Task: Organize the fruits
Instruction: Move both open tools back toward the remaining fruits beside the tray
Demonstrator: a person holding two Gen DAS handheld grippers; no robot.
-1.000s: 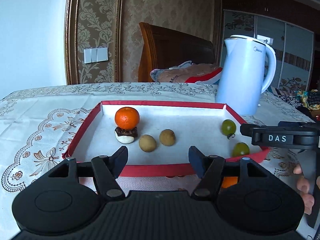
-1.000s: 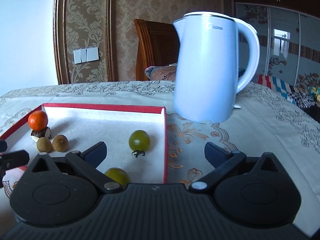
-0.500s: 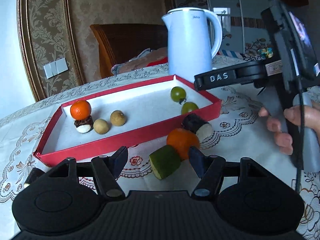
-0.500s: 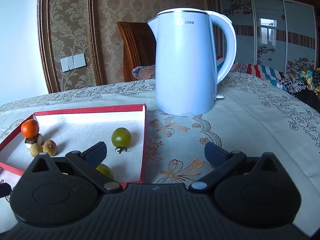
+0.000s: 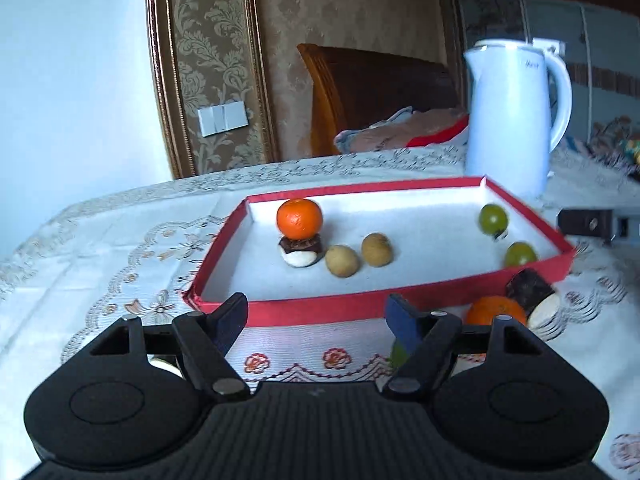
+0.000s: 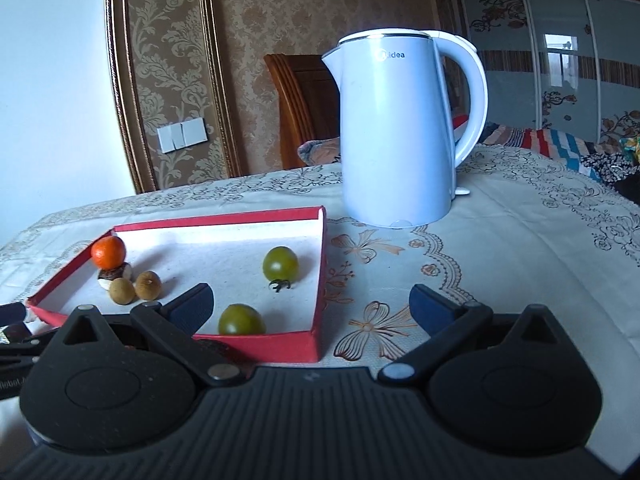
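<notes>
Left gripper (image 5: 316,316) jaws spread wide, nothing between them, hovering just short of the near wall of the red tray (image 5: 340,304). Ahead of it inside the tray: a tangerine (image 5: 299,219) sitting on a dark-and-white piece (image 5: 301,251), ahead-left of the gap; two brown longans (image 5: 342,261) (image 5: 376,249) side by side, straight ahead; two green tomatoes (image 5: 493,219) (image 5: 520,254) ahead-right near the tray's right wall. Outside the tray, just beyond the left gripper's right finger: a second tangerine (image 5: 496,310) touching a dark chunk with a white end (image 5: 534,296), and a green piece (image 5: 398,354) partly hidden behind that finger.

Right gripper (image 6: 312,304) also spread wide and empty, over the tray's near-right corner. One green tomato (image 6: 241,319) sits just beyond its left finger; the other (image 6: 280,264) lies farther ahead, within the gap. White Midea kettle (image 6: 394,128) stands on the tablecloth (image 6: 520,240) well ahead, beyond the tray.
</notes>
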